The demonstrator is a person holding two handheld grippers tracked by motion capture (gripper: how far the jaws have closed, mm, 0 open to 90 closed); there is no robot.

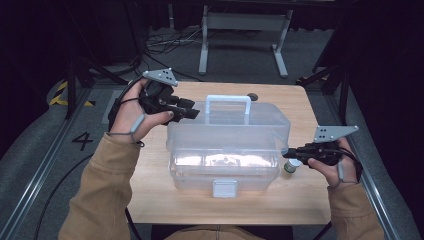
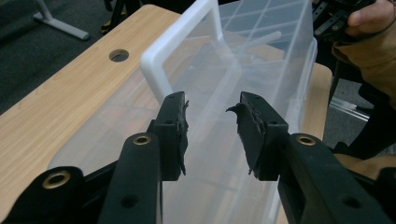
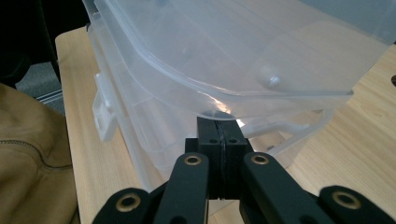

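Clear plastic storage box (image 1: 227, 147) at centre of the high view, lid (image 1: 230, 120) partly raised. Left gripper (image 1: 192, 114) at upper left, jaws apart, empty, near the white handle (image 1: 228, 102). Right gripper (image 1: 289, 151) at right, jaws pressed together under the lid edge, gripping nothing. Best lifted slowly, evenly, base kept steady.
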